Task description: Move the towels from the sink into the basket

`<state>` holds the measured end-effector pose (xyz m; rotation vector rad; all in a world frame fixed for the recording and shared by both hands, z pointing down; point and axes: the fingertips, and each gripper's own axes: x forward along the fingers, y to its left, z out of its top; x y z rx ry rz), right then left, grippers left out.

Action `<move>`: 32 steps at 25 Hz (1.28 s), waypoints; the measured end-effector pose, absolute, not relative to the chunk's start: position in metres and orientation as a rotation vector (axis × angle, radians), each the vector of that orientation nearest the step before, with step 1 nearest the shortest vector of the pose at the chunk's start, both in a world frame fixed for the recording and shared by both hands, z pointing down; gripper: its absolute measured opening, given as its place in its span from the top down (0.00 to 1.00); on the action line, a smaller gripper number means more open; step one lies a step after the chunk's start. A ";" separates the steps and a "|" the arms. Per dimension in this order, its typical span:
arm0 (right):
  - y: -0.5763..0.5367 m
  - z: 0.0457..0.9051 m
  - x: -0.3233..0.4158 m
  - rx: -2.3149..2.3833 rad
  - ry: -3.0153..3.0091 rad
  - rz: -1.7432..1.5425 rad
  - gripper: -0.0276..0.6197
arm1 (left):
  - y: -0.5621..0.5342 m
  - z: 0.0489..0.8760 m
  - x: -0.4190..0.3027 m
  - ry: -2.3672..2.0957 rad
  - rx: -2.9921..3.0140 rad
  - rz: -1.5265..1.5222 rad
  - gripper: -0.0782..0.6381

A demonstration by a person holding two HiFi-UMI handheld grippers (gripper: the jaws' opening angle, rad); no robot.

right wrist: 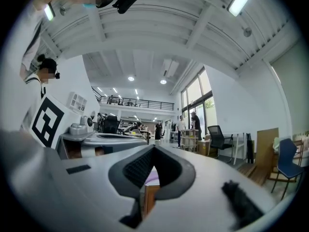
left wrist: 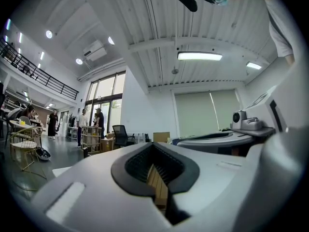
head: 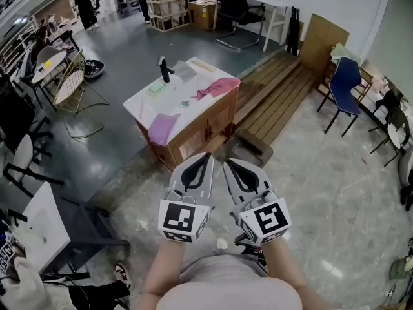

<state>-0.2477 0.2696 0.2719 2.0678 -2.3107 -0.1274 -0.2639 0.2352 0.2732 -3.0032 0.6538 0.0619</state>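
Observation:
A wooden sink cabinet with a white top [head: 143, 101] and a black tap [head: 165, 69] stands across the floor ahead of me. A pink towel [head: 219, 86] hangs over its right end. Over the front edge lies a lilac towel [head: 161, 128], and a pale green cloth [head: 155, 88] sits by the basin. A gold wire basket on thin legs [head: 70, 84] stands to the left of the cabinet. My left gripper [head: 208, 157] [left wrist: 154, 146] and right gripper [head: 227, 163] [right wrist: 153, 149] are held side by side, well short of the cabinet. Both are shut and hold nothing.
Wooden planks [head: 284, 89] lie on the floor right of the cabinet, with a blue chair [head: 342, 86] beyond them. A black office chair [head: 235, 8] and cardboard boxes [head: 203, 11] stand at the back. A white table [head: 39, 228] is at my near left. People stand far off.

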 end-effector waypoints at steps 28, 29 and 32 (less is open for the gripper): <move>0.168 0.288 -0.184 2.073 -2.284 -0.086 0.93 | 0.118 0.291 -0.205 0.649 -3.044 0.056 0.89; 0.162 0.288 -0.181 2.073 -2.280 -0.086 0.93 | 0.112 0.291 -0.201 0.646 -3.047 0.057 0.89; 0.141 0.288 -0.171 2.078 -2.267 -0.078 0.93 | 0.094 0.290 -0.190 0.628 -3.050 0.057 0.89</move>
